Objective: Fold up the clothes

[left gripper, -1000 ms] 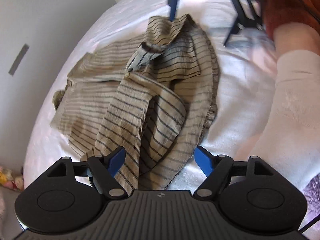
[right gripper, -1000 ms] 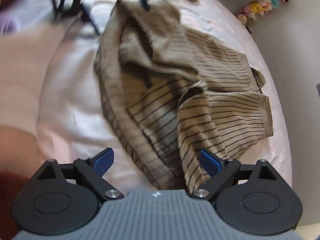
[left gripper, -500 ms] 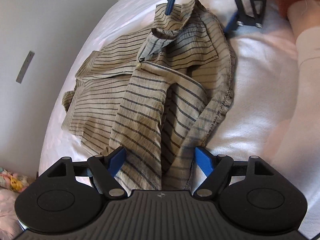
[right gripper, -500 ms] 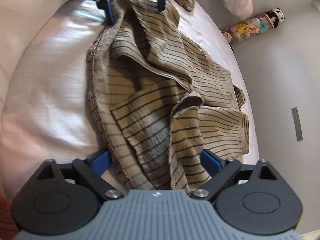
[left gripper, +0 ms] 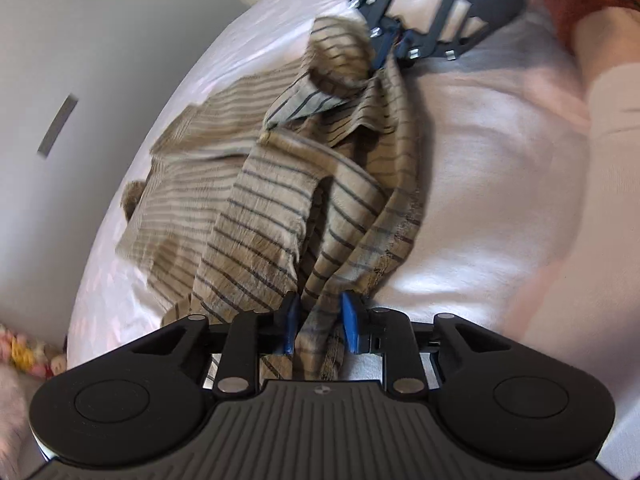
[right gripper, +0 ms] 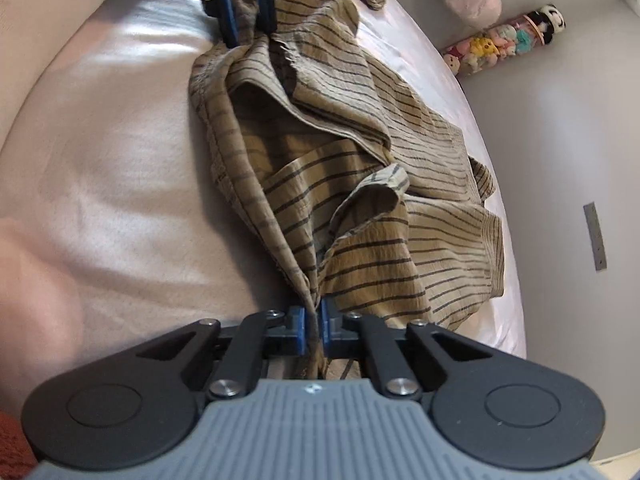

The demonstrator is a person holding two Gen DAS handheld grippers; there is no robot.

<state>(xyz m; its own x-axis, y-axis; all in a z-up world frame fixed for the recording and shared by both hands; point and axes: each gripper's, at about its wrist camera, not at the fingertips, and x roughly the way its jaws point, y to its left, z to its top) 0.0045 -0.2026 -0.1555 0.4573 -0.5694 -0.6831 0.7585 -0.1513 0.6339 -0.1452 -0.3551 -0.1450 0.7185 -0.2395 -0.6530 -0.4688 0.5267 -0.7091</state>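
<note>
A pale pink bed sheet (left gripper: 492, 184) covers the whole work surface, with a grey wall (right gripper: 560, 128) beside it. On the sheet lies a crumpled tan striped shirt (left gripper: 256, 216), bunched along one hem edge. The left gripper (left gripper: 318, 322) has just been closing, and its blue pads now pinch a gathered fold of the shirt's hem. The right gripper (right gripper: 313, 326) has likewise just closed, its pads clamped tight on the opposite end of that edge. A row of small plush toys (right gripper: 508, 42) sits against the wall. A grey strip (right gripper: 595, 236) is stuck on the wall. No readable writing or brand shows anywhere.
</note>
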